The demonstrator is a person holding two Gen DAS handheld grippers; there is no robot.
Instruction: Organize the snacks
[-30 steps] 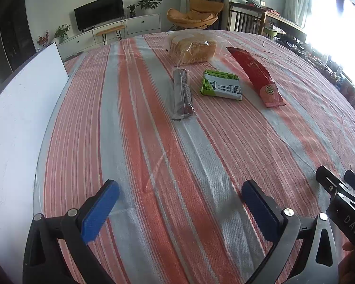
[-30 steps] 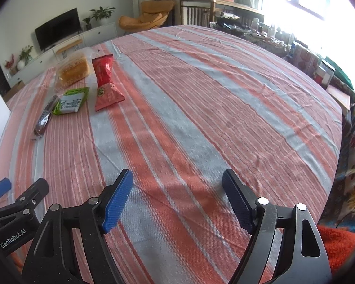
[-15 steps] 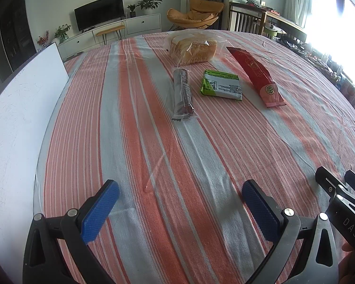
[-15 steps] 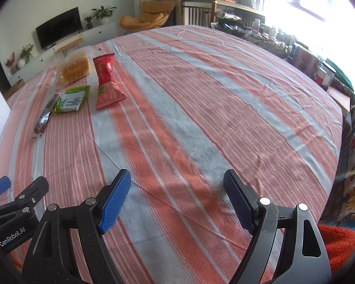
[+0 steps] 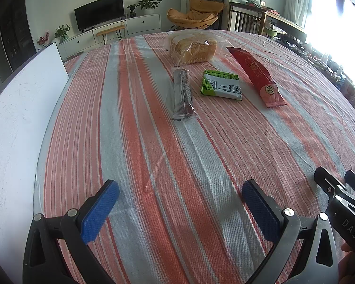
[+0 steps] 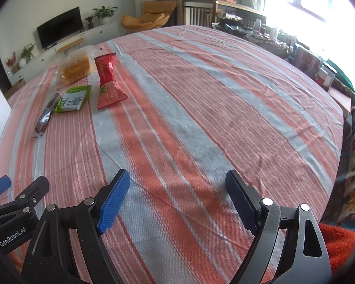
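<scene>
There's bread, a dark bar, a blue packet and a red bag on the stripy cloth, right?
Almost. The packet is green, not blue, as the left wrist view shows. The bread, dark bar and red bag do lie on the stripy cloth.

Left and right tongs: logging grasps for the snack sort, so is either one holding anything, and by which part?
Nothing is held. The left tongs and right tongs are both open over bare tablecloth, well short of the snacks.
</scene>
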